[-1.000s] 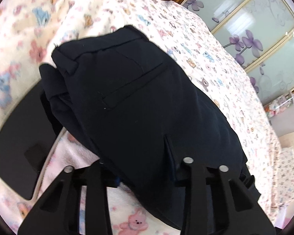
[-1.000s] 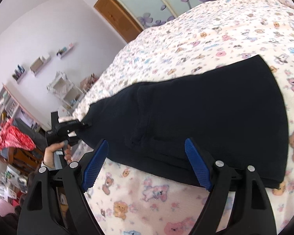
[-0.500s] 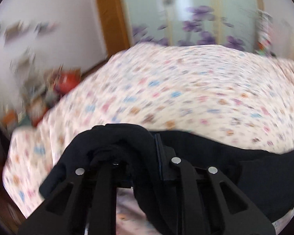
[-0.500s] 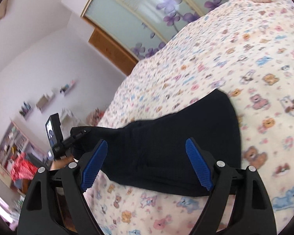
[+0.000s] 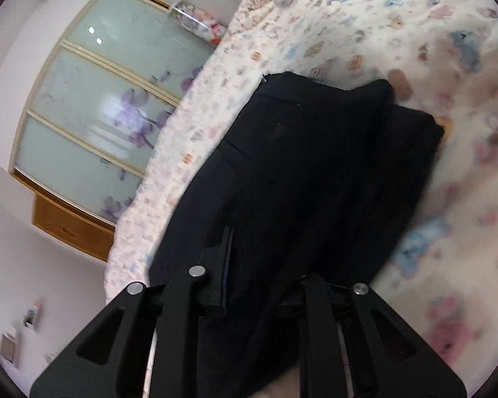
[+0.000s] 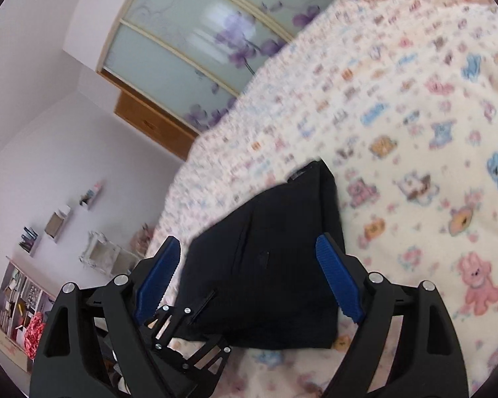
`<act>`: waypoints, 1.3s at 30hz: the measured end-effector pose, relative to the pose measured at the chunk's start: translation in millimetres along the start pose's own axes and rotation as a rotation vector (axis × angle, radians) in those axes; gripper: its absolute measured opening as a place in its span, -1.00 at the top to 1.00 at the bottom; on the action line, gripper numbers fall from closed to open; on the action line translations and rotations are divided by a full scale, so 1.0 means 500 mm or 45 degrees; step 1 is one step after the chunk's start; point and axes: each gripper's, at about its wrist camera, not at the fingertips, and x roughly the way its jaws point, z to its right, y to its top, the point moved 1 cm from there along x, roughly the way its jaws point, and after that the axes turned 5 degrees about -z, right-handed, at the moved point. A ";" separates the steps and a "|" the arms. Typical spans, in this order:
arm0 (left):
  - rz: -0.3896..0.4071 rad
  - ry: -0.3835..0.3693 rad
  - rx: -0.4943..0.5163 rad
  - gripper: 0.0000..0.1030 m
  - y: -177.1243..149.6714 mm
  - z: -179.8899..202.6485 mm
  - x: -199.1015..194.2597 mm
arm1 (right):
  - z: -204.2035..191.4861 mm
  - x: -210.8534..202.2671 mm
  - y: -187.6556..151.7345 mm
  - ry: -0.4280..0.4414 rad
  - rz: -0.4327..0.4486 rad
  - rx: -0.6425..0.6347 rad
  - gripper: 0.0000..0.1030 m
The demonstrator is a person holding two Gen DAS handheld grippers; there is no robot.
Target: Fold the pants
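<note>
Your left gripper (image 5: 265,265) is pinching the pants (image 5: 315,172), jaws pressed together; your right gripper (image 6: 249,282) is hovering over the bed (image 6: 415,116), jaws spread.

left gripper (image 5: 262,258): matte black triangular frame with cut-outs, silver round screws.
right gripper (image 6: 249,278): same black frame, silver screws, ribbed blue pads (image 6: 338,278) on jaws.

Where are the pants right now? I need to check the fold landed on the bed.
The pants lie folded on the teddy-print blanket, near the bed edge facing the wardrobe; the left gripper is shut on their near end.
</note>
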 end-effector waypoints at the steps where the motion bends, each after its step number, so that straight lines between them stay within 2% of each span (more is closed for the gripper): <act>1: 0.001 0.023 0.015 0.70 -0.005 0.007 0.002 | 0.008 0.001 0.000 -0.004 -0.022 0.026 -0.66; 3: 0.021 0.037 -0.001 0.70 -0.017 0.002 0.002 | 0.025 0.012 -0.001 0.006 -0.063 0.101 -0.66; 5: 0.023 -0.012 -0.088 0.70 -0.022 -0.022 0.000 | 0.041 0.019 -0.007 0.082 -0.112 0.185 -0.66; 7: 0.033 -0.011 -0.115 0.70 -0.026 -0.033 -0.006 | 0.043 0.029 -0.014 0.139 -0.165 0.225 -0.66; 13: 0.016 -0.070 -0.223 0.68 -0.028 -0.034 0.010 | 0.041 0.060 -0.041 0.110 -0.332 0.270 -0.57; 17: 0.039 -0.069 -0.270 0.56 -0.035 -0.013 0.007 | 0.021 0.071 -0.061 0.061 -0.462 0.235 -0.50; 20: 0.087 -0.116 -0.370 0.41 -0.052 -0.034 -0.010 | 0.000 0.063 -0.062 -0.012 -0.462 0.136 -0.50; 21: 0.102 -0.152 -0.408 0.35 -0.056 -0.042 -0.015 | -0.004 0.062 -0.063 -0.007 -0.475 0.122 -0.50; 22: 0.120 -0.211 -0.478 0.12 -0.067 -0.057 -0.026 | -0.005 0.064 -0.067 0.033 -0.505 0.130 -0.50; 23: 0.134 -0.231 -0.537 -0.06 -0.076 -0.066 -0.034 | -0.003 0.066 -0.071 0.057 -0.522 0.143 -0.50; 24: 0.157 -0.261 -0.627 -0.38 -0.090 -0.085 -0.043 | 0.003 0.070 -0.071 0.077 -0.543 0.160 -0.50; 25: 0.187 -0.299 -0.720 -0.59 -0.104 -0.104 -0.050 | 0.011 0.077 -0.075 0.079 -0.554 0.184 -0.50; 27: 0.284 -0.350 -0.965 -0.73 -0.144 -0.156 -0.068 | 0.028 0.090 -0.080 0.044 -0.564 0.225 -0.50; 30: 0.381 -0.265 -1.233 -0.93 -0.193 -0.207 -0.077 | 0.045 0.097 -0.081 0.054 -0.519 0.290 -0.50; 32: 0.380 -0.179 -1.350 -0.96 -0.213 -0.225 -0.069 | 0.043 0.096 -0.078 0.008 -0.456 0.273 -0.50; 34: 0.367 -0.108 -1.430 -0.96 -0.226 -0.234 -0.056 | 0.037 0.096 -0.077 -0.041 -0.408 0.254 -0.50; 39: 0.264 -0.046 -1.492 -0.96 -0.253 -0.249 -0.038 | 0.039 0.121 -0.088 -0.124 -0.382 0.254 -0.50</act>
